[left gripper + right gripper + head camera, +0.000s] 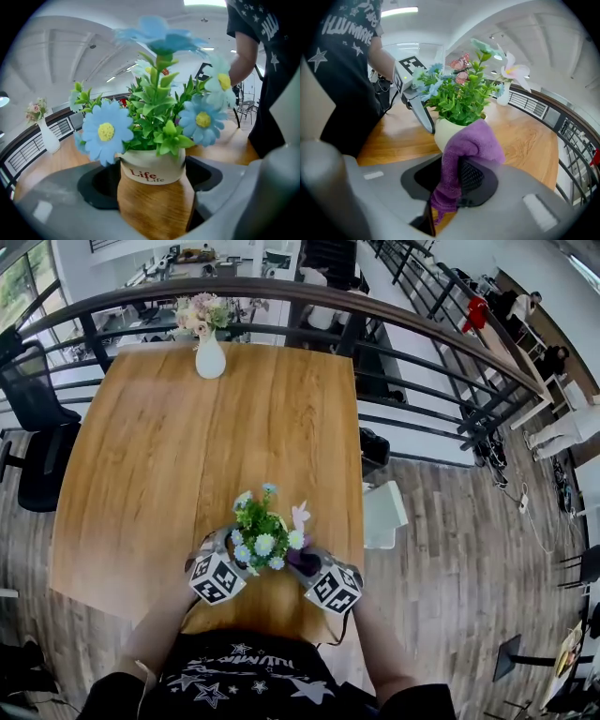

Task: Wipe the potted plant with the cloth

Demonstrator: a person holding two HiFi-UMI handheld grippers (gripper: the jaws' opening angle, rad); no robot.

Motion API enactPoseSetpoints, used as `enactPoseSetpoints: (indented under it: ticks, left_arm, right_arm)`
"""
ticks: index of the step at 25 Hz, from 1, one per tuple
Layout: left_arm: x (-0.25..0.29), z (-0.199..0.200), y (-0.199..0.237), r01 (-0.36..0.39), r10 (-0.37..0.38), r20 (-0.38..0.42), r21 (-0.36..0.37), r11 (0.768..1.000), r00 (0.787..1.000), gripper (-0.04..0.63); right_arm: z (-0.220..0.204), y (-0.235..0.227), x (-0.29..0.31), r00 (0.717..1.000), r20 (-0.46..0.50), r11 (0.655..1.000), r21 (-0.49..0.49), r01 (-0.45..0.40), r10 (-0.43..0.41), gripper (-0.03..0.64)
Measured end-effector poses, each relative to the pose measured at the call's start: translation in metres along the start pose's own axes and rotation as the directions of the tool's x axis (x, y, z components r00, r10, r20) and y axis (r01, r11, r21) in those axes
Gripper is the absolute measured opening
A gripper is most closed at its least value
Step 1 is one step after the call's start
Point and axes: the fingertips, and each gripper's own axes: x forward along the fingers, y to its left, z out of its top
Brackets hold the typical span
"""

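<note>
Shirt (234, 681) closest in, black with white stars, across the bottom of the head view. Just past it, two marker cubes (217, 577) side by side over the near end of the wooden counter (169, 456).

Left gripper (150, 183) with fingers (61, 201) spread pretty wide, clamped on either side of the potted plant (263, 538), so holding it by the pot. Pot upright, cream band up top with "Life" in red, wood-look lower half, seated right down between those fingers. Resting on the counter or lifted a touch, no way to tell. Blue daisies, green leaves, one pale pink bloom and a little pink butterfly poking out above.

Right gripper (452, 190) on the plant's right side, fingers pinched narrow on a purple cloth (471, 140). Cloth bunched up over the fingertips and pushed up by the pot's cream rim, right under the leaves. Actual contact hard to call.

Further out, at the counter's far edge, a white vase (209, 358) with pale flowers, well apart from the plant. Black chair (37, 442) off the left side.

Behind all that, a curved dark railing (403, 329) and grey plank floor (450, 559) on the right. Beyond the rail, a lower level with a few people (511, 307) near desks.
</note>
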Motion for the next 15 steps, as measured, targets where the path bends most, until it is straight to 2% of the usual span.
enactPoseSetpoints:
  ticks: [15]
  left_arm:
    - [0.003, 0.005, -0.005, -0.104, 0.102, -0.023, -0.095, 0.990, 0.995, 0.449]
  right_arm:
    - [0.012, 0.033, -0.002, 0.998, 0.068, 0.997, 0.080, -0.011, 0.005, 0.084]
